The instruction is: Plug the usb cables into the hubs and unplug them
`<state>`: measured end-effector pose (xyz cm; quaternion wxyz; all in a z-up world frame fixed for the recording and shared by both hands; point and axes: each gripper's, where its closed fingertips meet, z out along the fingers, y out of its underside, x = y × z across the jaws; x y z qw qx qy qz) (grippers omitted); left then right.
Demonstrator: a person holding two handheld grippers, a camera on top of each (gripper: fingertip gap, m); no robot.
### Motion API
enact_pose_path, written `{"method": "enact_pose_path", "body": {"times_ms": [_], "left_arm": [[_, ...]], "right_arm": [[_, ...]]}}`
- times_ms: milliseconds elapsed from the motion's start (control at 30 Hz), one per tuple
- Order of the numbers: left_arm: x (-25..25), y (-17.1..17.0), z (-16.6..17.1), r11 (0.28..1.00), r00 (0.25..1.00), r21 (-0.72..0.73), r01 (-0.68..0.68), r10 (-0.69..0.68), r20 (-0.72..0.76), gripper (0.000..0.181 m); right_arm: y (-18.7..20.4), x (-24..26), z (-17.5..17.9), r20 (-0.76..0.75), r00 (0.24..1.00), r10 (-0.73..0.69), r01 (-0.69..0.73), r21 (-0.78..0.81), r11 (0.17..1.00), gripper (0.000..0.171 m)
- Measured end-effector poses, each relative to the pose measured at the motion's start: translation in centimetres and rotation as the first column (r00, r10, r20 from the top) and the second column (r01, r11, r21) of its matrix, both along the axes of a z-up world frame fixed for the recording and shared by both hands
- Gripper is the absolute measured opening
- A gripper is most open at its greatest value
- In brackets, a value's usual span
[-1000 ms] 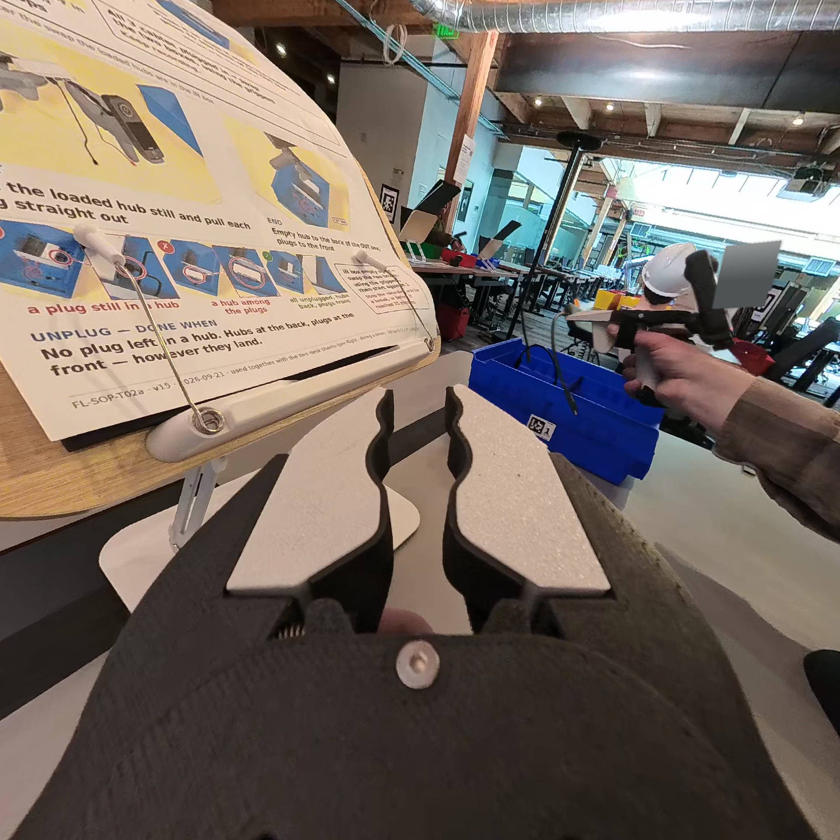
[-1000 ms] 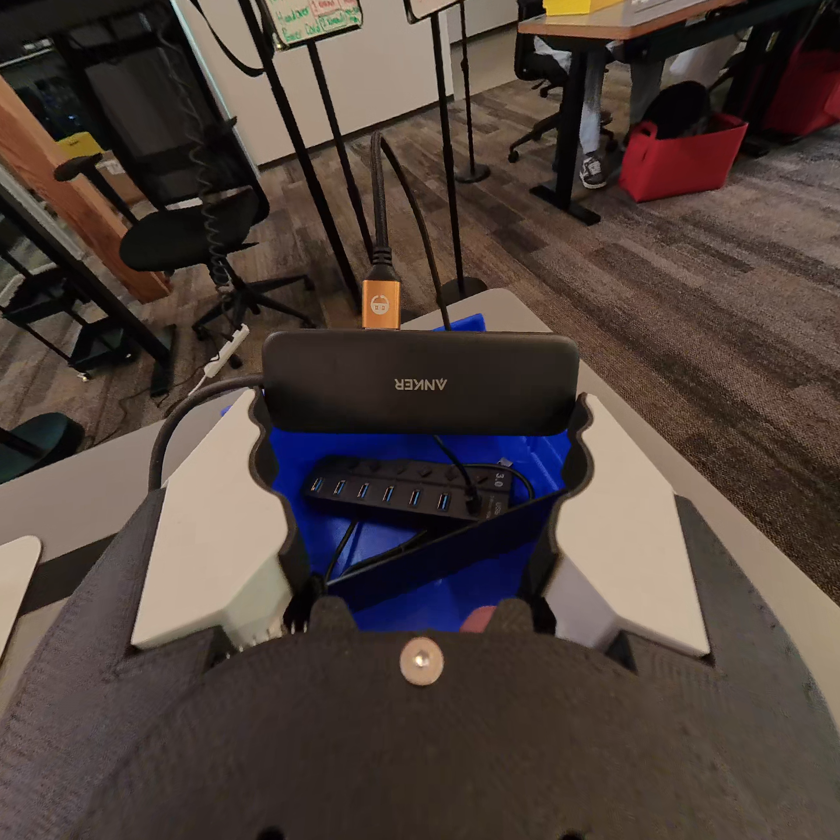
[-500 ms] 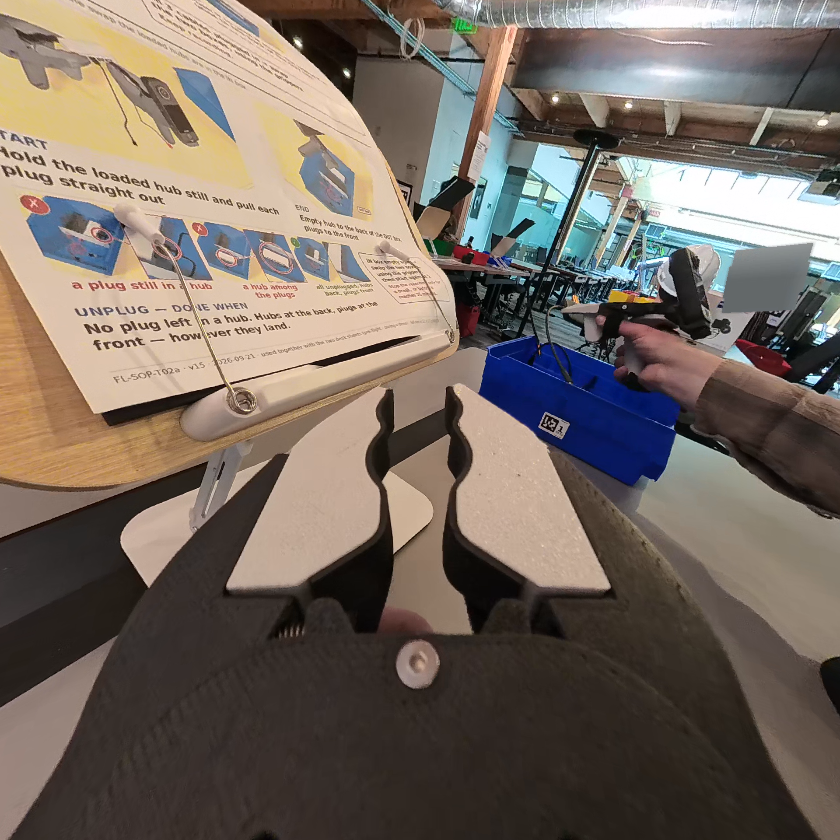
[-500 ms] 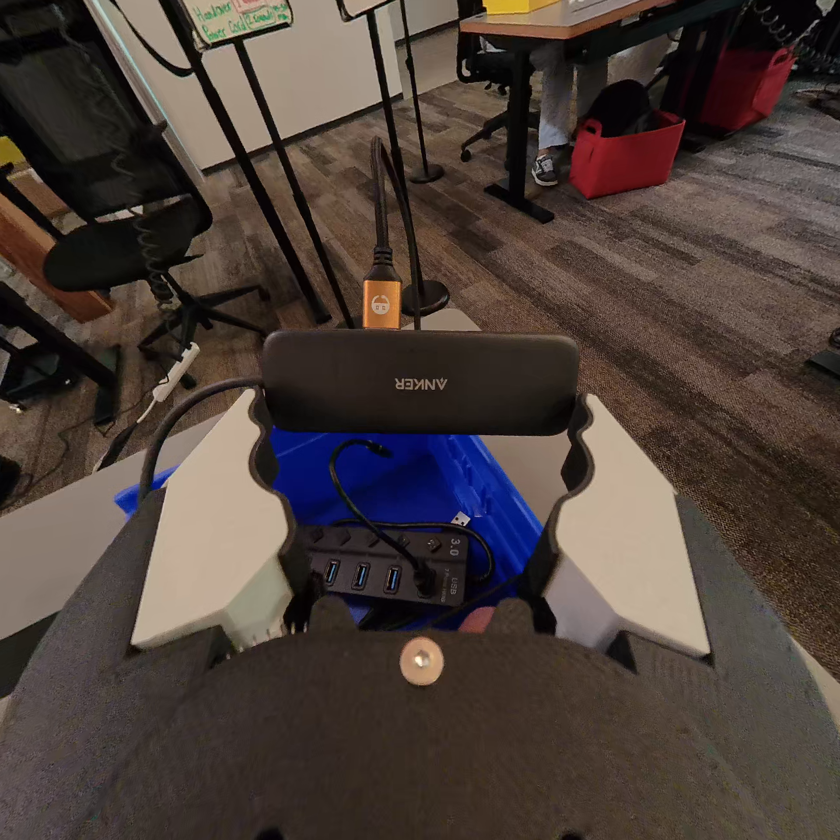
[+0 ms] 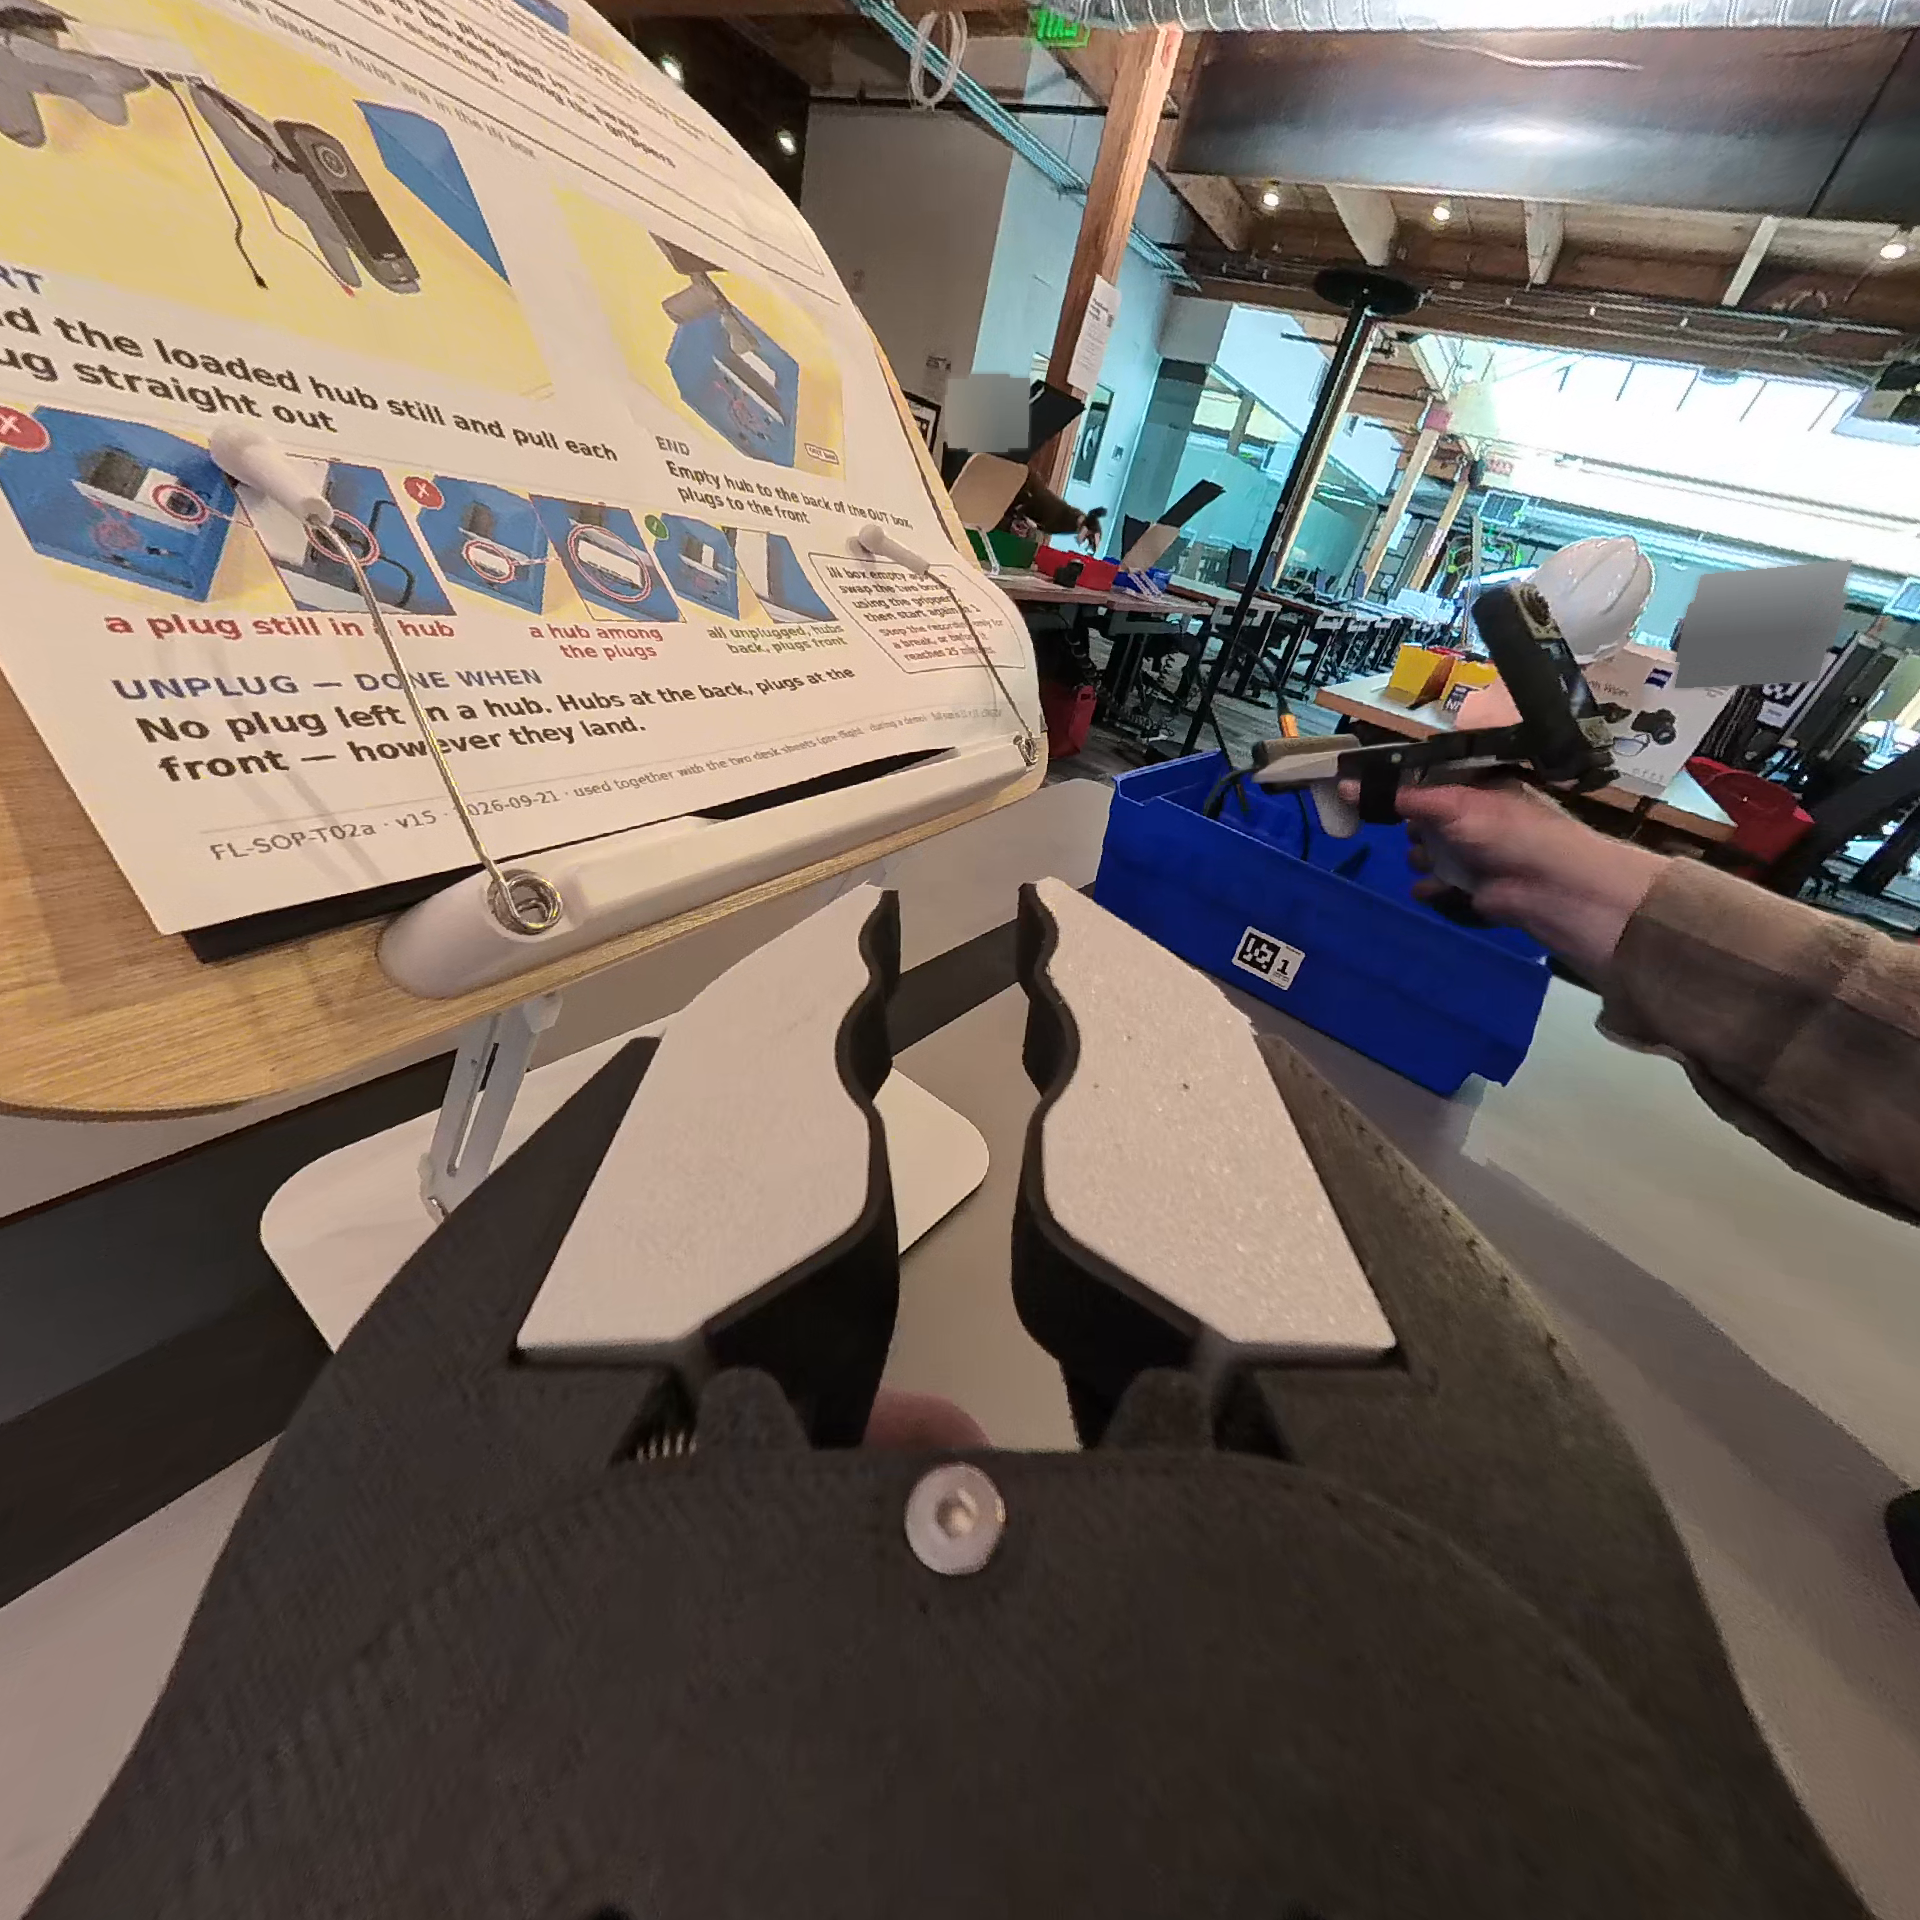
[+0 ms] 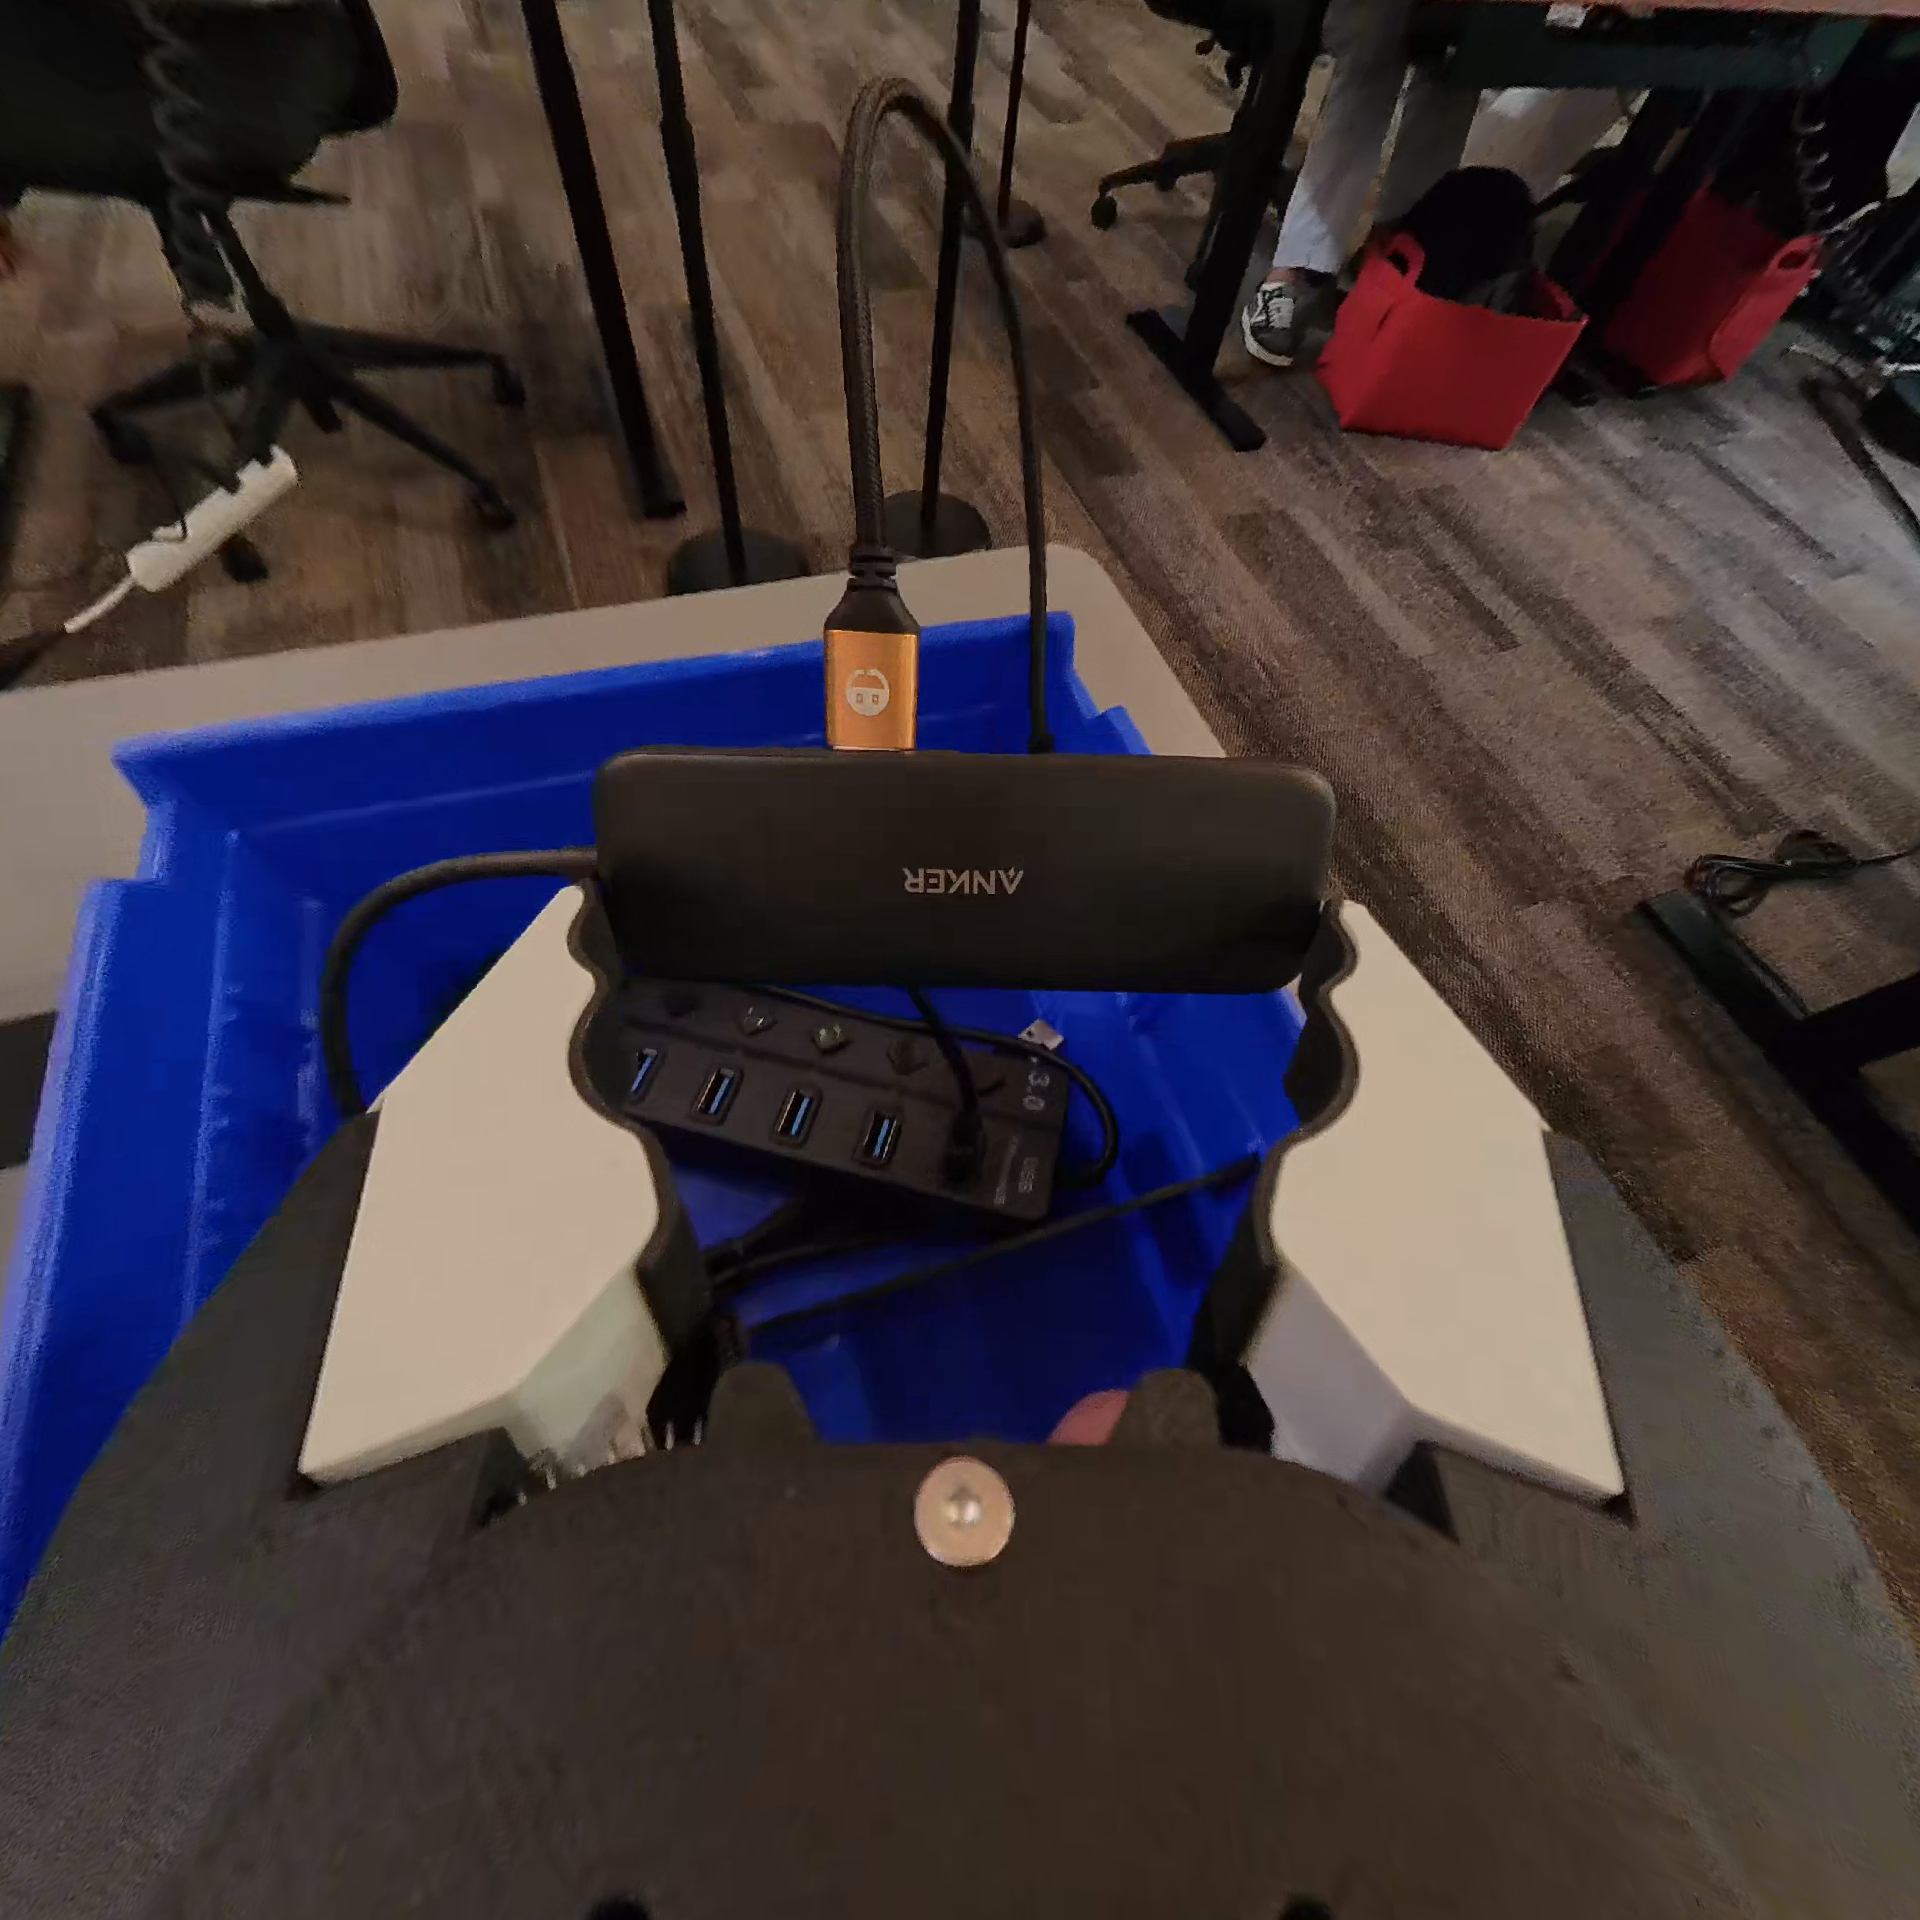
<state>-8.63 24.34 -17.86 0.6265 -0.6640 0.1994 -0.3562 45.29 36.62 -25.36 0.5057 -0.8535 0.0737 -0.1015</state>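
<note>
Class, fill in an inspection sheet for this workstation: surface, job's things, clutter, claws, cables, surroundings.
Surface: pale grey table.
Job's things: slim black hub gripped; second black hub lying in blue bin.
Clutter: instruction sheet on a wooden stand.
Claws: left claw empty, jaws slightly apart; right claw shut across the slim hub.
Cables: orange-ended plug and thin black cable in slim hub.
Surroundings: red bags, office chair, carpet.
</note>
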Motion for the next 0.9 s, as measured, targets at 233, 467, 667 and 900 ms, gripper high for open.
{"method": "enact_pose_path", "body": {"times_ms": [233, 467, 667, 900], "left_arm": [[-0.2, -0.3, 0.9, 1.0, 1.0, 0.018, 0.0, 0.0, 0.016, 0.021], [-0.8, -0.5, 1.6, 0.999, 0.999, 0.034, -0.006, 0.004, 0.038, 0.021], [-0.9, -0.8, 2.3, 0.999, 0.999, 0.045, 0.002, -0.004, 0.044, 0.022], [1.8, -2.3, 3.7, 0.993, 0.999, 0.113, 0.034, -0.03, -0.035, 0.022]], "right_arm": [[-1.3, -1.0, -2.2, -0.002, 0.999, 0.047, -0.047, -0.142, 0.989, 0.11], [-3.1, -1.9, -4.2, 0.059, 0.981, 0.183, -0.15, -0.357, 0.922, 0.095], [-5.9, -2.7, 1.9, 0.164, 0.957, 0.238, -0.186, -0.28, 0.942, 0.099], [-11.2, -15.5, 18.8, 0.186, 0.896, 0.402, -0.441, 0.29, 0.849, 0.071]]}}
